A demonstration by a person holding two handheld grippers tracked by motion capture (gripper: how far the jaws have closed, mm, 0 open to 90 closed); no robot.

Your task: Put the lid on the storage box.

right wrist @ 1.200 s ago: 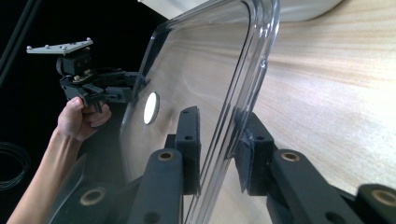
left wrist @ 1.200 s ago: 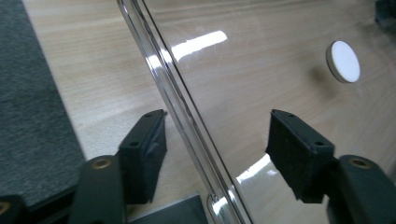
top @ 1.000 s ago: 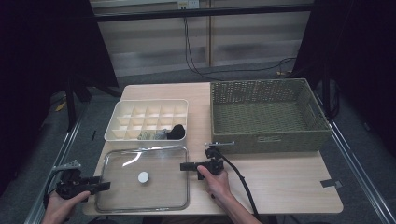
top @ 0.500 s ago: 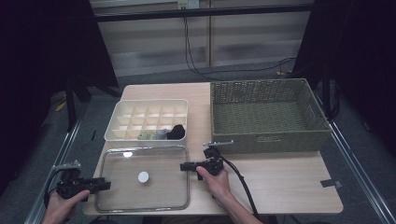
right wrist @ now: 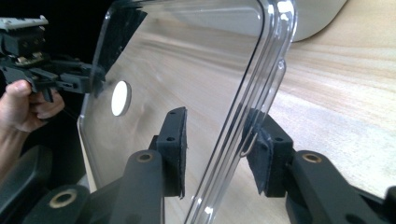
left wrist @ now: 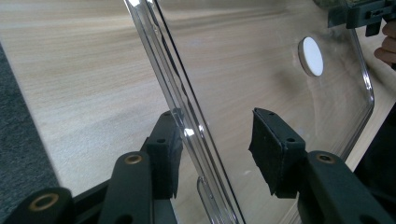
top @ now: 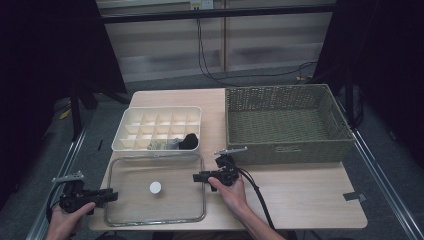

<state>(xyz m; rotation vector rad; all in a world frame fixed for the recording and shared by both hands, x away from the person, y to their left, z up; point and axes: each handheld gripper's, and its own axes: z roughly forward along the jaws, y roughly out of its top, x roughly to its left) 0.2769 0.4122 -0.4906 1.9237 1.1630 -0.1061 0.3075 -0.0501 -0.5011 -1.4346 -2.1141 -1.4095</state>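
A wooden table (top: 300, 200) carried a woven green basket (top: 285, 125) at the far right and a cream compartment tray (top: 150, 125) beside it, with a clear plastic lid (top: 165, 205) lying flat on the near left part, just in front of the tray. The left gripper (top: 107, 196) straddled the lid's left rim, its jaws having just been closing, one pad against the rim and the other apart. The right gripper (top: 199, 176) straddled the right rim, jaws just opening, not clamped.
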